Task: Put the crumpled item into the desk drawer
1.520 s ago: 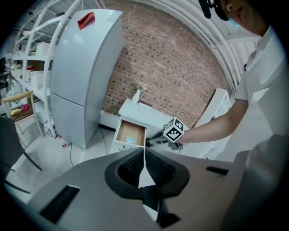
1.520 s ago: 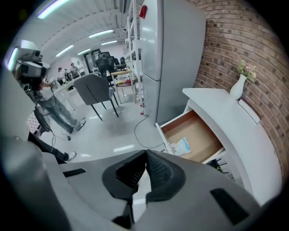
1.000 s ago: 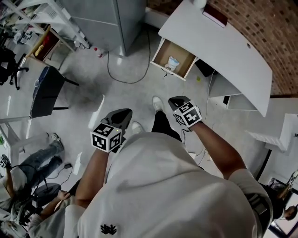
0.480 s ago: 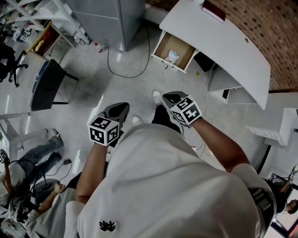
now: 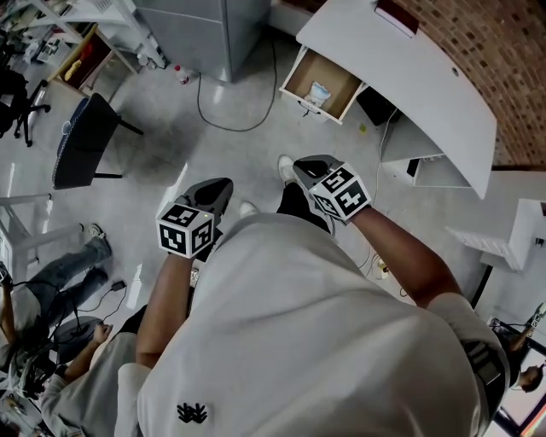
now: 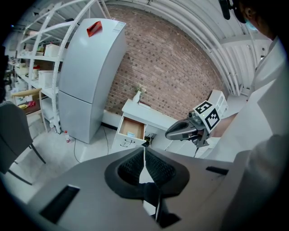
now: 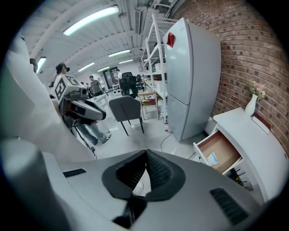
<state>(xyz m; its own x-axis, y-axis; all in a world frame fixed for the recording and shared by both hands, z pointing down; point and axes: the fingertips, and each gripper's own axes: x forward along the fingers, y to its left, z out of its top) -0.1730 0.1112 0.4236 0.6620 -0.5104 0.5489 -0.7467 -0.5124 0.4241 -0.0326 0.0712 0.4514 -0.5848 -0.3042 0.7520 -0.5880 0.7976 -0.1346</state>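
The white desk (image 5: 409, 81) stands by the brick wall with its wooden drawer (image 5: 300, 88) pulled open. A pale crumpled item (image 5: 319, 92) lies inside the drawer, and it also shows as the crumpled item (image 7: 213, 159) in the drawer (image 7: 226, 146) of the right gripper view. My left gripper (image 5: 222, 186) and right gripper (image 5: 300, 164) hang in front of my body, well short of the desk. Both are shut with nothing between the jaws. The left gripper (image 6: 144, 150) points toward the drawer (image 6: 132, 127); the right gripper (image 7: 146, 153) points across the room.
A grey fridge (image 5: 200, 34) stands left of the desk with a black cable (image 5: 230, 124) on the floor beside it. A dark chair (image 5: 81, 149) is at the left. People sit low at the left edge (image 5: 51, 290). A red book (image 5: 397, 15) lies on the desk.
Both grippers have drifted slightly forward in the head view and stay shut. The drawer and the crumpled item in it have not moved.
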